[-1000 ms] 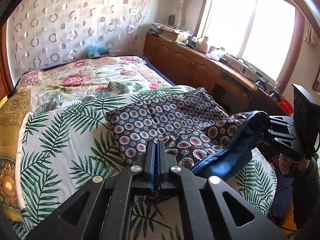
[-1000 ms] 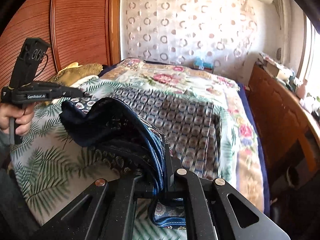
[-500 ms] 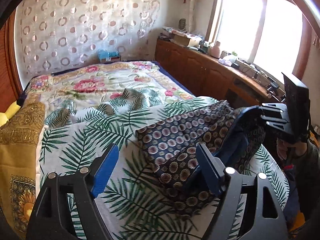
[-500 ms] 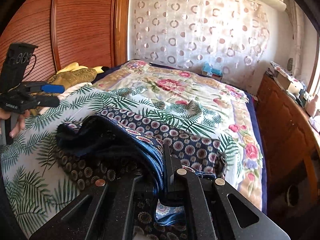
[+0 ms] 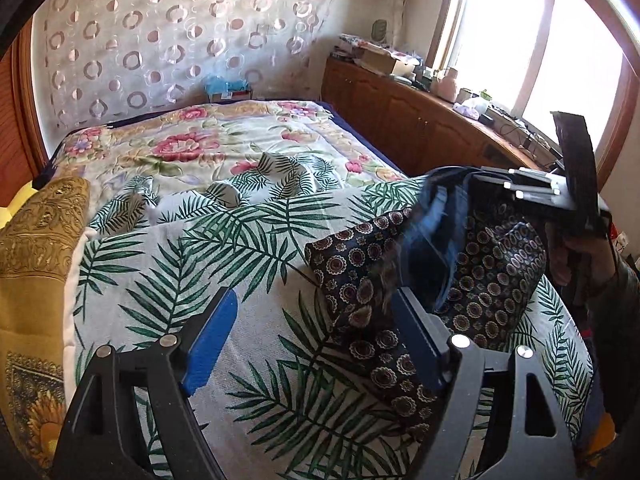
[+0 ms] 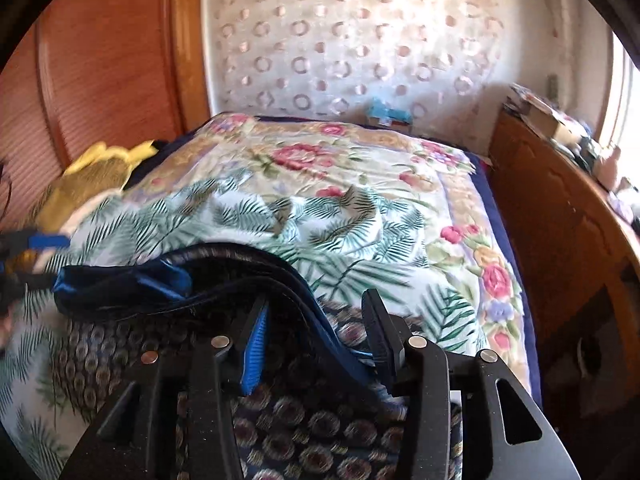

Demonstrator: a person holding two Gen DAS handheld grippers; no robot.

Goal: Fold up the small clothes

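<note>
A dark navy garment (image 5: pixel 492 280) with round flower medallions lies bunched and folded over itself on the palm-leaf sheet (image 5: pixel 224 248). My left gripper (image 5: pixel 314 296) is open just left of it, with only the cloth's near corner by its right finger. My right gripper (image 5: pixel 492 180), held by a hand, hovers over the garment's far side, where a blue-lined fold still stands up. In the right wrist view the right gripper (image 6: pixel 316 300) is opening; the garment's blue hem (image 6: pixel 320 320) runs loose between the jaws. The left gripper (image 6: pixel 24 248) is a blur at the far left.
A floral quilt (image 5: pixel 192 148) covers the far half of the bed. A yellow pillow (image 5: pixel 36 240) lies along the left edge. A cluttered wooden cabinet (image 5: pixel 420 120) runs under the window on the right. A wooden wardrobe (image 6: pixel 100 80) stands beyond the pillow.
The left gripper let go of the garment, opened and drew away to the left. The right gripper carried its fold across over the garment, and its jaws have now parted.
</note>
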